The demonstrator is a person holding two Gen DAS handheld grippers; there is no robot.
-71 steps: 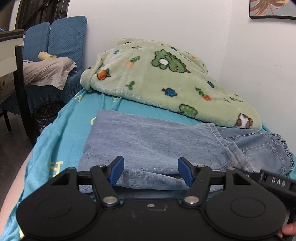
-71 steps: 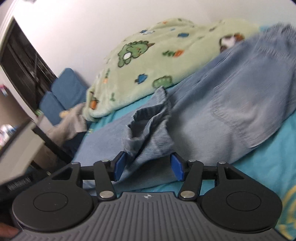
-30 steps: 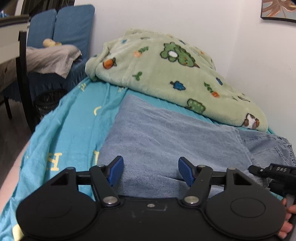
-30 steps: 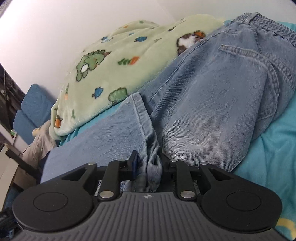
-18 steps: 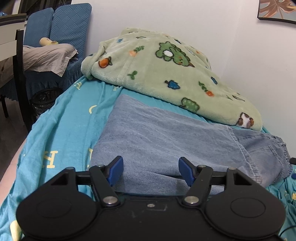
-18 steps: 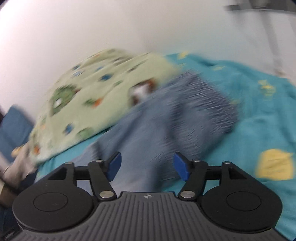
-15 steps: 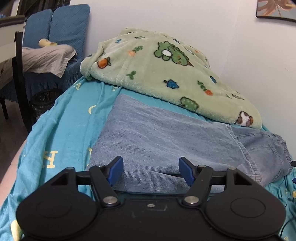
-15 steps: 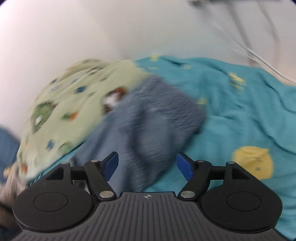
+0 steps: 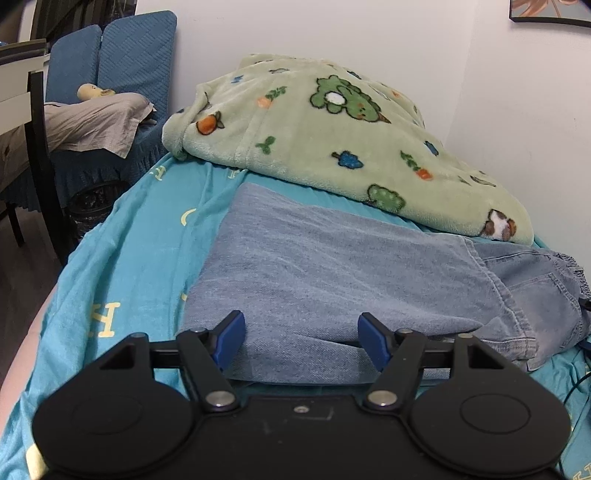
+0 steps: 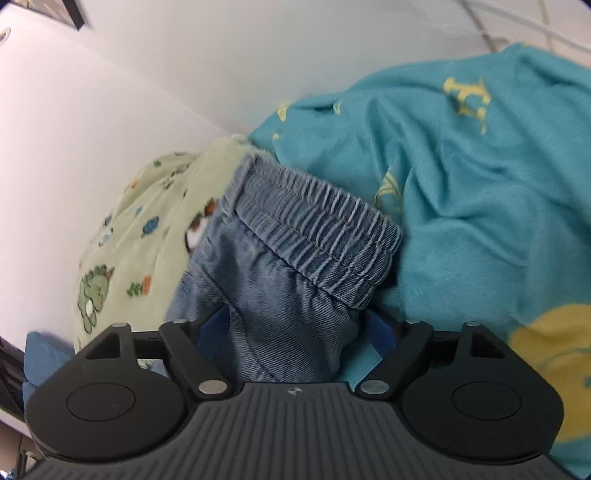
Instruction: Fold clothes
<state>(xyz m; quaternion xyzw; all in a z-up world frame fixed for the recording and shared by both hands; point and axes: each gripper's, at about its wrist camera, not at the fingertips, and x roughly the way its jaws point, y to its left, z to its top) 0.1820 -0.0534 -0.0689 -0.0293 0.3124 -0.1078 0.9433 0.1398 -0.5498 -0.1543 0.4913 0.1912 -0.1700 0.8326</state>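
1. Right gripper (image 10: 295, 332), jaws opening, straddles the jeans (image 10: 280, 295) just below the elastic waistband (image 10: 317, 240), centre frame; the pads aren't visibly pressing.
2. Left gripper (image 9: 301, 338) stands wide, unclamped, over the folded legs; their long axis runs left-right across the bed (image 9: 122, 258).

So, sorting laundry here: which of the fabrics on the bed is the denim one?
The faded blue jeans, plain denim, unlike the cartoon-printed green fleece blanket and teal sheet.

From my end the jeans (image 10: 280, 295) bunch over the right gripper (image 10: 295, 336), hiding most of both pads. The blanket (image 10: 140, 251) looks smeared on that side, and a framed picture (image 9: 550, 14) gets cropped up top.
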